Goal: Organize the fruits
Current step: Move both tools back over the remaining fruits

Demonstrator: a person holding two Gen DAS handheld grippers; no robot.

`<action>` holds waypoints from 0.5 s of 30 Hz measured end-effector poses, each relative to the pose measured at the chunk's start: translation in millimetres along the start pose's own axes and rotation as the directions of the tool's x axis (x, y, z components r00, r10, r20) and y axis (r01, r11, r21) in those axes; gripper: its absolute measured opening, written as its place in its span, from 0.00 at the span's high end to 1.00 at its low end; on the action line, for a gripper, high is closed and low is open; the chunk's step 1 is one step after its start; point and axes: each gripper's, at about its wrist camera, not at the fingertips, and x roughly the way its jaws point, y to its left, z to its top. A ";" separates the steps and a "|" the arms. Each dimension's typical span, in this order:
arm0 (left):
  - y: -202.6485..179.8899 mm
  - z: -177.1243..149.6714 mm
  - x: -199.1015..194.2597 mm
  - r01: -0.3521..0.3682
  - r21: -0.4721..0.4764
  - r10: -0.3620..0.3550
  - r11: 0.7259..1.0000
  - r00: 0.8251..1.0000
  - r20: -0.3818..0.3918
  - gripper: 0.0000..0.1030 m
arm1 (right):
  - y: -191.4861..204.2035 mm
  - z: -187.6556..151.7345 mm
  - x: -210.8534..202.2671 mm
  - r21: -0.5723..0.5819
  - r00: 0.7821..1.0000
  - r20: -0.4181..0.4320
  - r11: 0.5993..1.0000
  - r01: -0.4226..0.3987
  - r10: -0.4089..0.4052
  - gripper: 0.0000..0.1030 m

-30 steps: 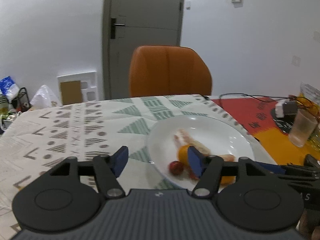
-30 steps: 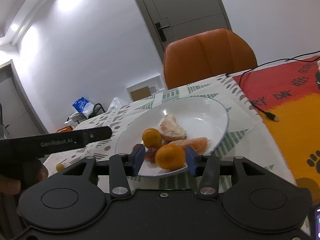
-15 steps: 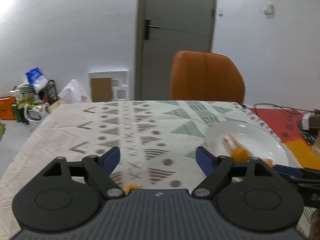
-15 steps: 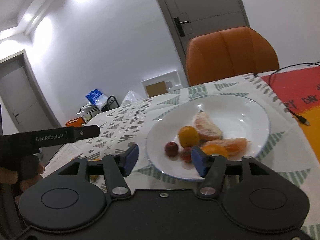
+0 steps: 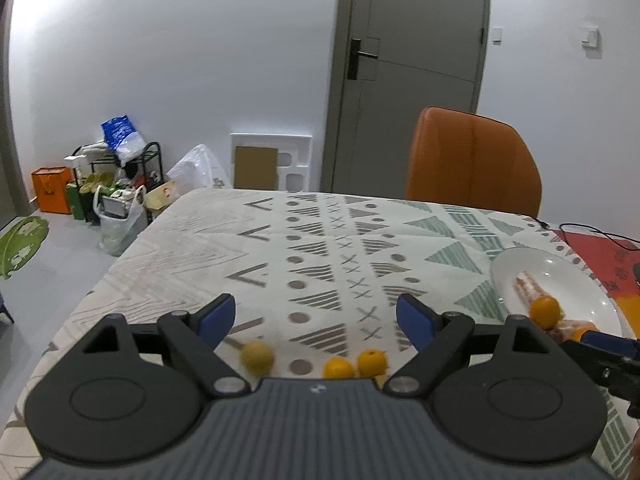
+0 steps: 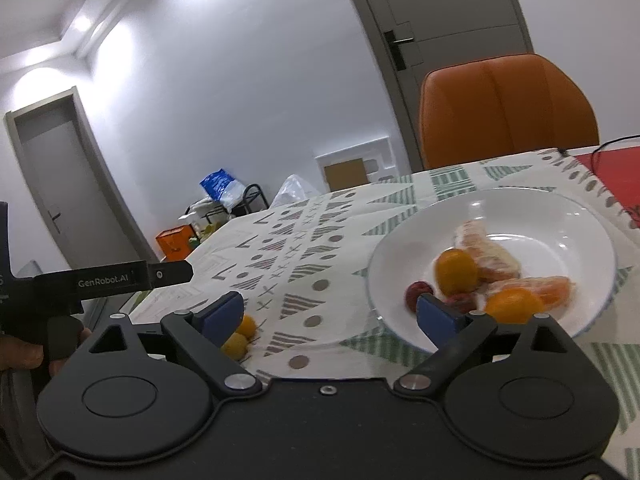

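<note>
Left hand-held gripper (image 5: 316, 318): jaws wide apart, just been opening, nothing btwn them. Just below its tips on the patterned worktop (image 5: 280, 240) lie a yellow fruit (image 5: 257, 356) and two small oranges (image 5: 372, 362), close together. White plate (image 5: 560, 268) sits off to its right w/ an orange and peeled segments.

Right hand-held gripper (image 6: 330, 312): jaws also spread, just been opening, empty. Plate (image 6: 520, 208) is ahead-right of it, holding a kumquat (image 6: 456, 272), another orange (image 6: 514, 306), red fruits (image 6: 418, 294), peeled citrus pieces (image 6: 484, 246). Two loose small fruits (image 6: 240, 336) rest by its left finger.
</note>
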 end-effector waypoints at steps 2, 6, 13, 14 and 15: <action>6.8 -2.2 -0.3 -0.007 -0.010 0.007 1.000 1.000 -0.003 0.16 | 5.0 -1.0 2.9 -0.008 1.000 -0.008 1.000 -0.005 0.005 0.08; 17.8 -5.8 0.6 -0.010 -0.027 0.009 1.000 1.000 -0.008 0.16 | 15.0 -2.4 8.8 -0.023 1.000 -0.023 1.000 -0.013 0.012 0.08; 34.3 -12.7 5.6 -0.011 -0.063 0.010 0.998 1.000 -0.012 0.17 | 32.3 -6.6 22.0 -0.057 0.998 -0.054 0.998 -0.027 0.024 0.08; 36.3 -13.4 7.1 -0.011 -0.067 0.010 0.998 1.000 -0.017 0.17 | 35.1 -7.1 24.0 -0.062 0.998 -0.058 0.998 -0.029 0.025 0.08; 38.2 -14.6 8.5 -0.010 -0.073 0.009 0.997 1.000 -0.021 0.19 | 36.8 -7.7 25.6 -0.066 0.998 -0.061 0.997 -0.031 0.027 0.09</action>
